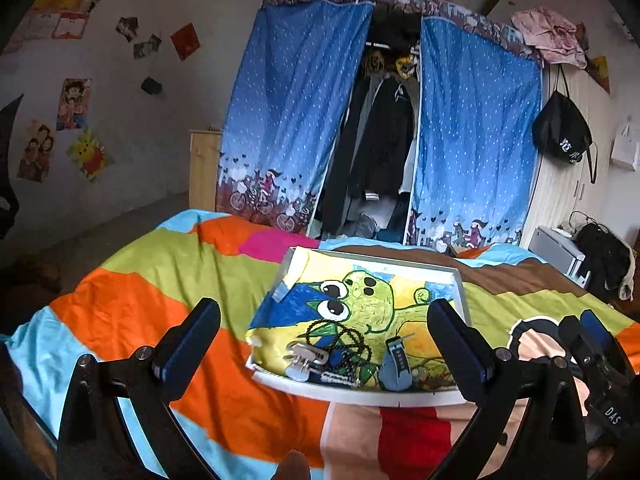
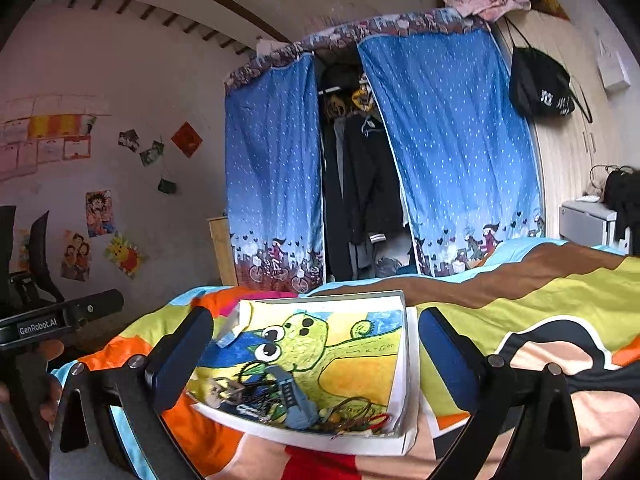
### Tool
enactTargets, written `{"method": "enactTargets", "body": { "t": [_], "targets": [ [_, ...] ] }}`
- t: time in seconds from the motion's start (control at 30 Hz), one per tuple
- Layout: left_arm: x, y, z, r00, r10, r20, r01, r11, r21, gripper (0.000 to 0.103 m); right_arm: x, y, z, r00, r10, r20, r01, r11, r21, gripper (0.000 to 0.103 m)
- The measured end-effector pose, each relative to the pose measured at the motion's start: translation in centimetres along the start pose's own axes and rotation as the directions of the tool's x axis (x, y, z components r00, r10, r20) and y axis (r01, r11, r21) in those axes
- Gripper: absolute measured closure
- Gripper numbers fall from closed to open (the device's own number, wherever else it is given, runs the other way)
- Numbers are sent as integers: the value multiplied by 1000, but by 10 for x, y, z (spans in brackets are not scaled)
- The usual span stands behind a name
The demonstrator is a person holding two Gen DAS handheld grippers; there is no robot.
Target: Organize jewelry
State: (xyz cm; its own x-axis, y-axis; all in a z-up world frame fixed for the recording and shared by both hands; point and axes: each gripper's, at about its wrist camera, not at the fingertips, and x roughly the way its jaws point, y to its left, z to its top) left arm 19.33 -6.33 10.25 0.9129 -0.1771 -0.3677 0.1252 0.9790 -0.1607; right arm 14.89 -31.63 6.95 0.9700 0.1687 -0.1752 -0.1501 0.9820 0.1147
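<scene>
Both the left gripper point(image 1: 324, 336) and right gripper point(image 2: 316, 344) stand fully open and empty. The jewelry point(image 1: 340, 356), a light, limp, tangle-prone heap of beads and clips, lies at the near edge of the white tray point(image 1: 360, 394) on the bedspread point(image 1: 152, 280). It is probably best pinched strand by strand.

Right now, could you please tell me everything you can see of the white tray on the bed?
The white tray is shallow and rectangular, with low walls, lined with a hand-coloured drawing of a green big-eyed creature on blue and yellow. It lies on the striped bedspread, apparently tipped toward the cameras. Jewelry is heaped at its near edge: a dark bead necklace, a silver clip and red and green cords. Neither tool touches it.
</scene>
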Motion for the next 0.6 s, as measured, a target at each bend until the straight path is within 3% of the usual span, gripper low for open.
{"method": "enactTargets", "body": {
  "t": [0.6],
  "targets": [
    [-121,19,-46,998,40,56,-40,999,7,2,-115,50,-24,995,-29,97,30,1000,-8,0]
  ]
}}
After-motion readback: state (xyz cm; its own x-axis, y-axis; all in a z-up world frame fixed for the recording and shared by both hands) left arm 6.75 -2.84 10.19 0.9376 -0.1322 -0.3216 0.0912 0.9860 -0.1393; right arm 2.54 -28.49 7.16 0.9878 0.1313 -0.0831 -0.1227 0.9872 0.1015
